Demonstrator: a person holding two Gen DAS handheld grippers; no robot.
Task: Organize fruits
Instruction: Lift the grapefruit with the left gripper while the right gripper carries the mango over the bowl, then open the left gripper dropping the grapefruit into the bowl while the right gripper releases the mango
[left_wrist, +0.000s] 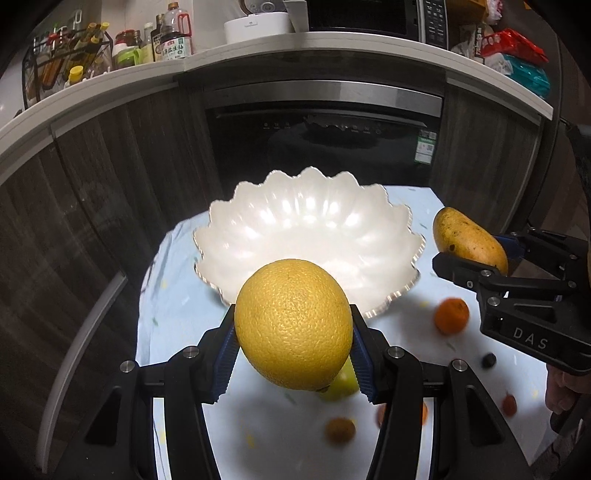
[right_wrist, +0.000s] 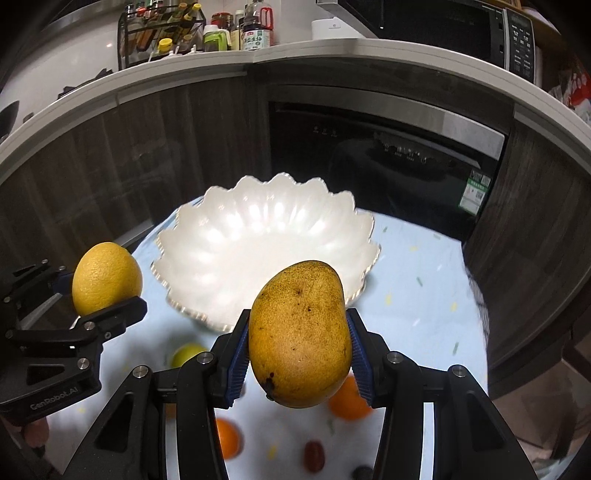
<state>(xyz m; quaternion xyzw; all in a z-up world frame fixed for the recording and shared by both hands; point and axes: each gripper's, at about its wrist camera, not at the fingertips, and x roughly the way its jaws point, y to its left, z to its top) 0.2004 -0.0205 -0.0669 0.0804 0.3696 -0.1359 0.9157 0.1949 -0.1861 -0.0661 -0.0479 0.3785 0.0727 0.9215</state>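
1. In the left wrist view, the left gripper (left_wrist: 293, 343) is clenched on a large yellow citrus (left_wrist: 293, 323). The blue ribbed pads (left_wrist: 227, 363) press its flanks at 3 and 9 o'clock, and most of the fruit bulges forward of and above them.
2. That citrus looks heavy and firm, with a pebbled rind that should give fair friction. Across the widest girth, as now, seems the sound place to hold it; a grip nearer either end would probably let it roll out.
3. In the right wrist view, the right gripper (right_wrist: 297, 350) is closed on a mango (right_wrist: 300, 332), which stands on end between the pads with its stem end at 6 o'clock.
4. The mango's speckled skin looks smooth and the flesh likely soft, so I judge it prone to bruising or slipping under a hard squeeze. The mid-body hold suits it.
5. Below both grippers, on the pale blue cloth (left_wrist: 177, 314), lie blurred loose fruits: a green one (left_wrist: 341, 384), an orange one (left_wrist: 450, 315) at 3 o'clock and a small brown one (left_wrist: 340, 430).
6. Further out, at 12 o'clock from each gripper, the white scalloped bowl (left_wrist: 258, 229) sits with nothing visible in it, apart from both held fruits.
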